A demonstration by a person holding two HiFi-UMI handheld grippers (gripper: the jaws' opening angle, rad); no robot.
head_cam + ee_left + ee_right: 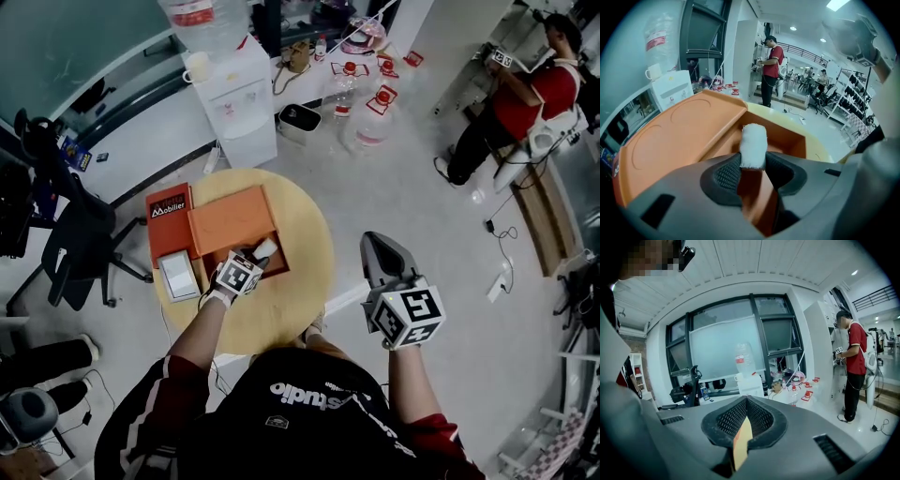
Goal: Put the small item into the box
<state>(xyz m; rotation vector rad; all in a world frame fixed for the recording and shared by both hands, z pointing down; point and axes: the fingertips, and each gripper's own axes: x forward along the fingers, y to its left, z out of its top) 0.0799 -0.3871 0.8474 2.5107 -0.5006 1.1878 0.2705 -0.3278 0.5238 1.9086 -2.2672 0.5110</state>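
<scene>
- small item [753, 145], a white, soft-looking roll, is pinched by its lower end between the closed jaws of the left gripper [753, 163]; most of it sticks out past the tips, so it would enter the box ahead of the jaws.
- it hangs right over the open compartment [787, 136] of the orange box [272, 264], not yet resting on the floor of it as far as the left gripper view shows.
- the left gripper tilts steeply down toward the box, which suits lowering the item between the walls rather than dropping it from above.
- the lid [679, 136] lies folded out flat beside the compartment, leaving the opening free on the side the gripper comes from.
- the box sits on the round table [305, 225], close to the person's left side, so the left hand has the short reach.
- the right gripper [375, 242] is held off the table's edge, well apart from the box; its jaws are closed together with nothing between them, likely just kept clear.
- judgement: the placing step is near its end; what remains is to lower a little and let go.
</scene>
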